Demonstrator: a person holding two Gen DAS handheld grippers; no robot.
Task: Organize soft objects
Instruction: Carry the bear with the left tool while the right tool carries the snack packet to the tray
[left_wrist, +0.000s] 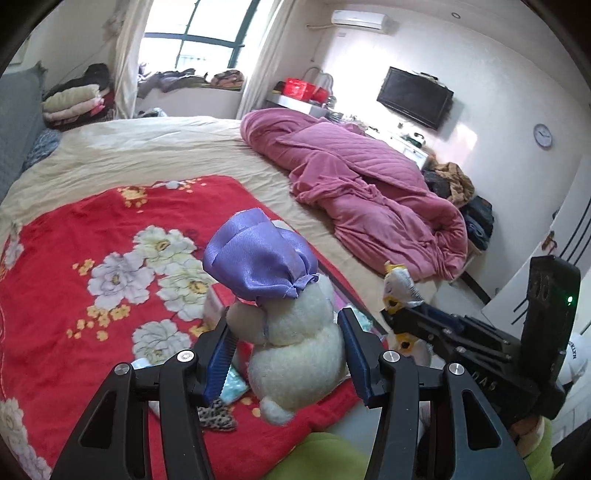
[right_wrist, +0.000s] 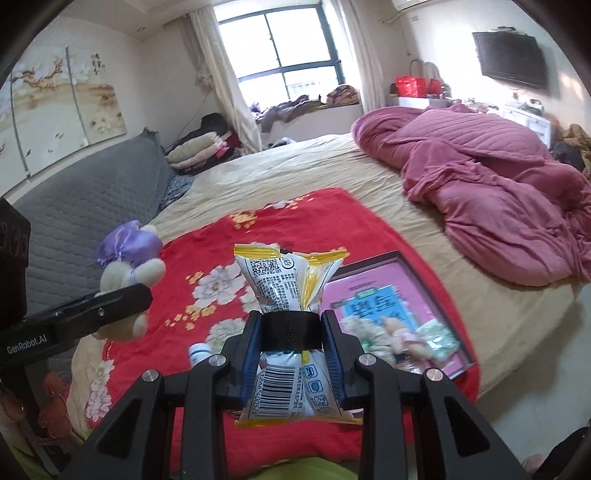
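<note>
— Plush toy (left_wrist: 295, 332) with the purple satin cap: where is it, and how does it sit?
— Up in the air over the red floral blanket (left_wrist: 74, 258), pinched at the waist by the left tongs (left_wrist: 286, 350). Its long axis runs roughly upright, cap end up and away from the camera, feet hanging down toward it.
— And the snack packet (right_wrist: 291, 295)?
— Squeezed across its middle in the right tongs (right_wrist: 293, 354), set narrow. It stands lengthwise too, QR-code end up, barcode end toward the camera.
— What lies around them?
— The bed (right_wrist: 295, 177), largest; a heaped pink quilt (right_wrist: 498, 192) at its far right; then the blanket. On the blanket sits a dark-framed pink tray (right_wrist: 373, 277) holding small soft items, blurred.
— The hands' pose?
— Both tongs tilt downward over the near edge of the bed, side by side, apart.
</note>
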